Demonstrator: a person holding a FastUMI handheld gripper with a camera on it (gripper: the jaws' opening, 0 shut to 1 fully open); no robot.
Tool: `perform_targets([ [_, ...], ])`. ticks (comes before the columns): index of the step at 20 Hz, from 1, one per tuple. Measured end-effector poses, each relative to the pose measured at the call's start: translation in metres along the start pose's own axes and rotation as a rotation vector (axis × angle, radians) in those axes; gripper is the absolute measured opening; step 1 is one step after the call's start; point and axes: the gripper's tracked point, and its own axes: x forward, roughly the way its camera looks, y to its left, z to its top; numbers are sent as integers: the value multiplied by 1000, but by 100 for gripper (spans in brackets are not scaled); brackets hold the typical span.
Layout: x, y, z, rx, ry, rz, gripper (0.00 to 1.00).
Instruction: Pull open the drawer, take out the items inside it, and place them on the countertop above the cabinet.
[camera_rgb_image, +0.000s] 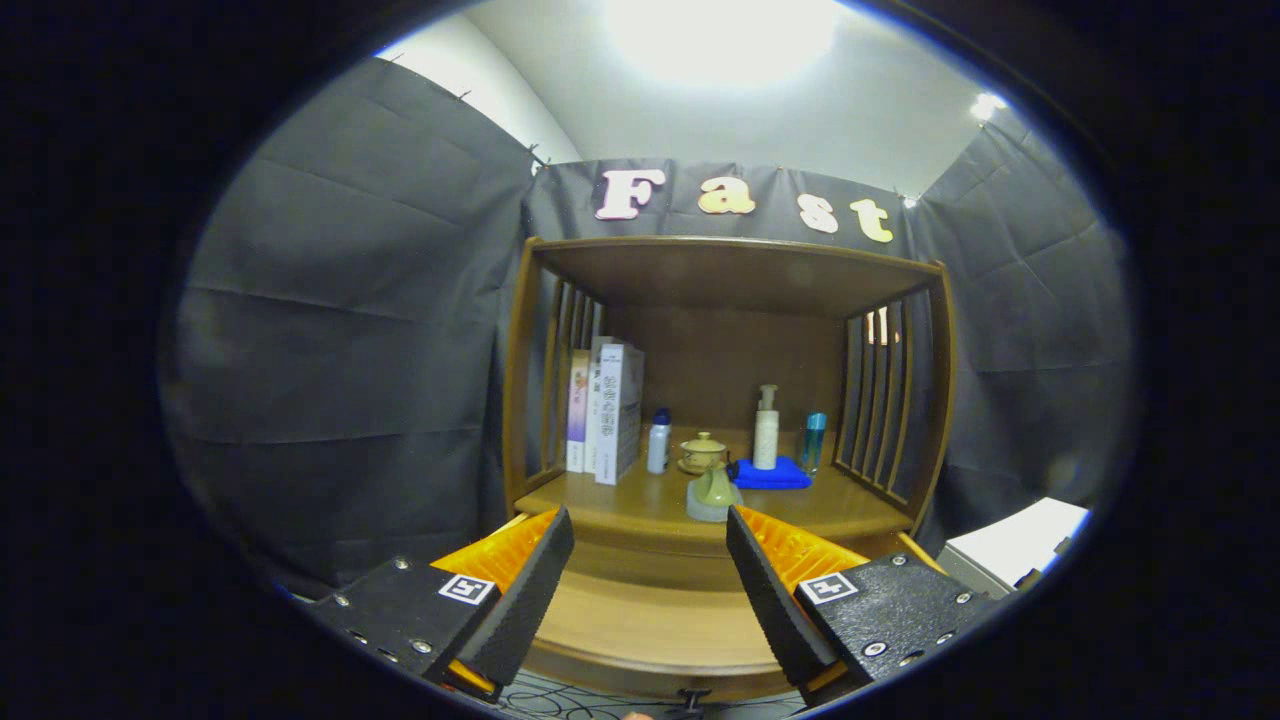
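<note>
My gripper (648, 522) is open, with nothing between its two black-padded fingers (525, 590). It hovers in front of a wooden cabinet. Under the fingers the drawer (640, 625) is pulled out; the part of its wooden floor that shows is bare, and its dark handle (690, 697) lies nearest to me. Just beyond the fingertips, a pale green ceramic piece (712, 494) stands at the front edge of the countertop (620, 505), close to the right fingertip.
Further back on the countertop are upright books (605, 410), a white bottle with a blue cap (658, 440), a lidded tea cup (703, 452), a pump bottle (766, 428) on a blue cloth (775, 475) and a slim blue bottle (813, 440). Slatted sides and a top board enclose this space. A white box (1015, 545) sits to the right.
</note>
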Motion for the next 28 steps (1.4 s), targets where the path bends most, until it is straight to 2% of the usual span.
perform_targets([
  [4, -27, 12, -34, 5, 32, 29, 95],
  [6, -35, 12, -50, 15, 59, 18, 95],
  [12, -46, 7, -100, 19, 152, -85, 95],
  [16, -48, 7, -140, -21, 248, -120, 95],
  [19, -46, -10, -159, -44, 282, -190, 95],
  [24, -32, -26, -184, 16, 335, -222, 95],
  [28, -29, -29, -182, 128, 281, -195, 94],
])
